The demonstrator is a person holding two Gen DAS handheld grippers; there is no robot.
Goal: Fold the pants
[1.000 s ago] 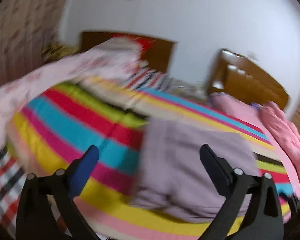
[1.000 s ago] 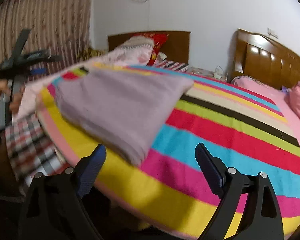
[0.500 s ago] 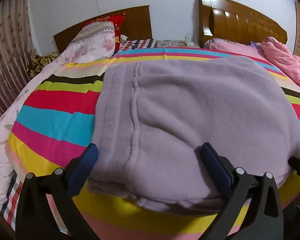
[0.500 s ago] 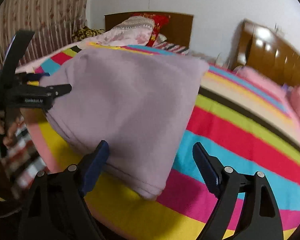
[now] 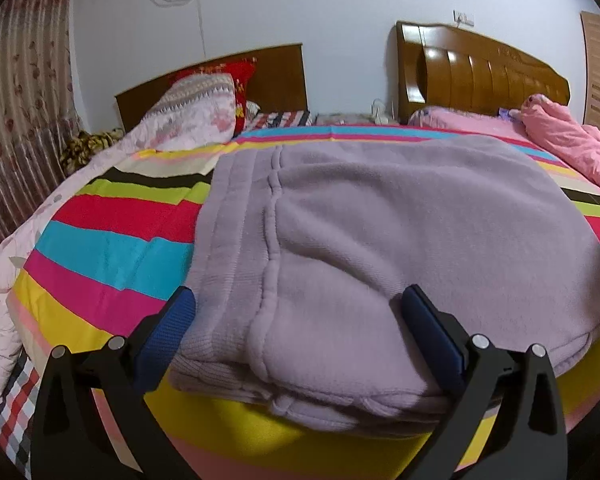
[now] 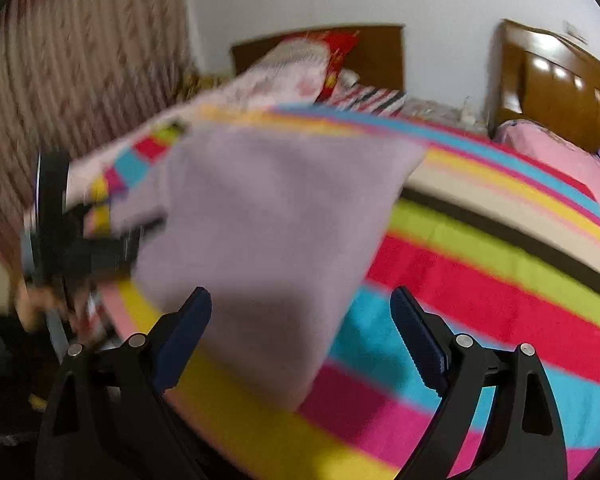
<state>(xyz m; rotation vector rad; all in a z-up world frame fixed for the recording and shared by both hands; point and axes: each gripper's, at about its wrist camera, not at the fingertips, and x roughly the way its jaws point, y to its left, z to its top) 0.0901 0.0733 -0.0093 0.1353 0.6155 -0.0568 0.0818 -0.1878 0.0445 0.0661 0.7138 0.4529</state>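
pants (image 5: 380, 248): folded lilac fleece, lying flat on the striped bedspread (image 5: 112, 240) at the near edge of the bed
my left gripper (image 5: 300, 332): wide open, straddling the pants' near edge, pads not pinching the cloth
my right gripper (image 6: 300, 320): wide open, empty, over the pants' corner; view blurred
landmark: wooden headboard (image 5: 480, 68) stands far beyond the pants, pink quilt (image 5: 560, 140) below it
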